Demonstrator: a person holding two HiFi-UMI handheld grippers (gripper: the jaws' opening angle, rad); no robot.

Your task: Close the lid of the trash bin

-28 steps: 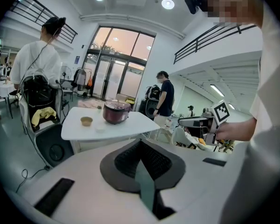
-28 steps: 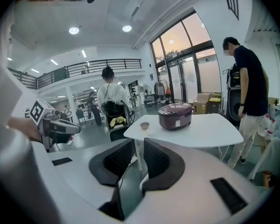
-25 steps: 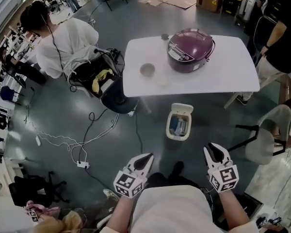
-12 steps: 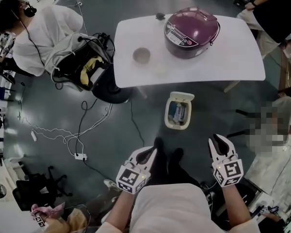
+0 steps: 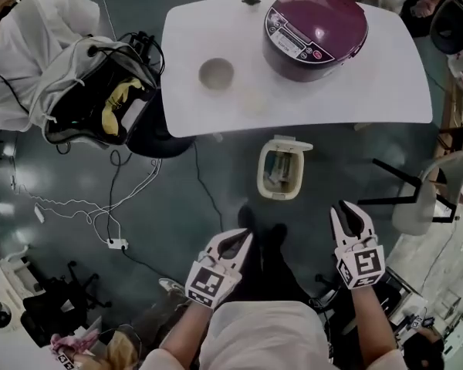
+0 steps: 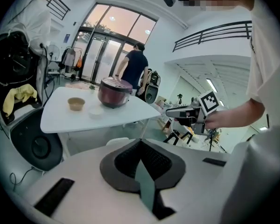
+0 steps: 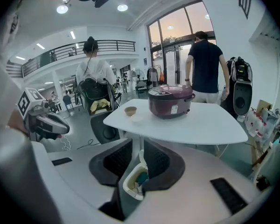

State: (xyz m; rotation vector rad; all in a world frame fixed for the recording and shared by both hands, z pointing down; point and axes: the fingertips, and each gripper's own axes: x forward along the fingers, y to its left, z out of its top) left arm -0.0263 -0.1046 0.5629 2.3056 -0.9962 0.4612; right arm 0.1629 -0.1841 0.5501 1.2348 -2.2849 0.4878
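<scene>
**Approach stage: bin open, lid not yet touched.**
The bin (image 5: pixel 279 174) stands on the floor just beside the table's (image 5: pixel 216 114) near edge, its lid (image 5: pixel 290 142) raised on the table side. My right claw (image 5: pixel 346 209) is parted and empty, and my left claw (image 5: pixel 244 237) is pinched closed. Both are well apart from the table. The next move, as I judge it, is to reach the lid and tip it down.

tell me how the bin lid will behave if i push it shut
The lid looks like thin, stiff plastic hinged at the far rim, so it should probably swing down easily. The bin is small and on smooth floor; it may slide.
</scene>
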